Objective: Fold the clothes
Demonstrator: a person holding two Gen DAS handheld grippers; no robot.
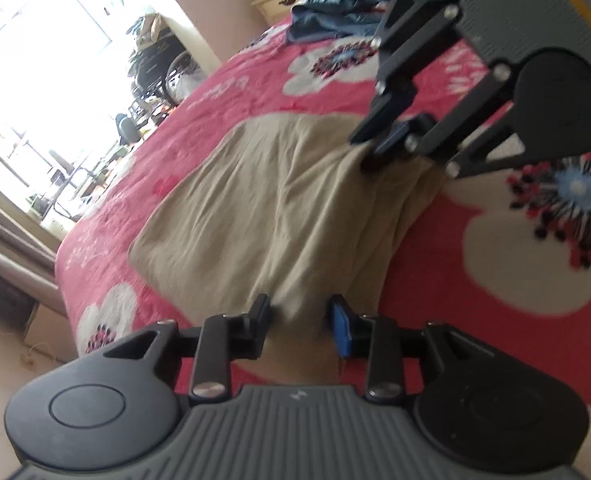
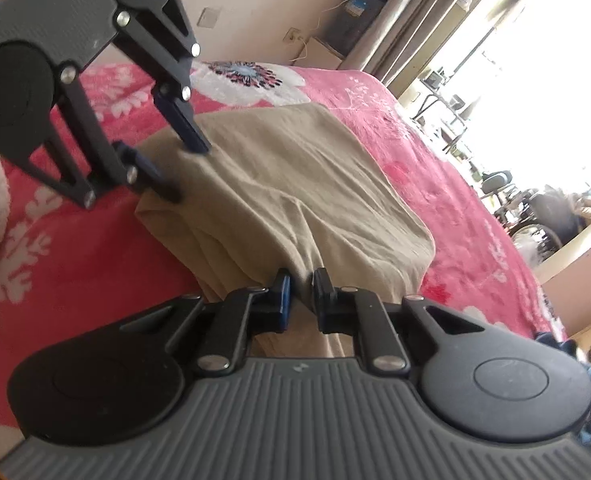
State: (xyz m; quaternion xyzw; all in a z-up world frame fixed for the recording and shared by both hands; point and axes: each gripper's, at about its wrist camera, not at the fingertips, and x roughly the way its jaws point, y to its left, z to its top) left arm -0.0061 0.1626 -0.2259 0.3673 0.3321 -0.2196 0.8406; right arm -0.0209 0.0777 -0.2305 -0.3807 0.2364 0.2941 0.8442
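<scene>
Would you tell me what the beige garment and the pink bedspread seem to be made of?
Beige garment: probably thin woven cotton, matte; it shows fine soft creases and drapes limply.
Pink bedspread: likely plush fleece; its floral print has fuzzy edges, though blur leaves this uncertain.

Bare bedspread (image 1: 435, 248) beside beige garment (image 1: 247, 208); clothes pile (image 1: 335, 12) beyond.

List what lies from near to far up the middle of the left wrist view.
Left claw → beige garment → pink flowered blanket → pile of blue clothes.
</scene>
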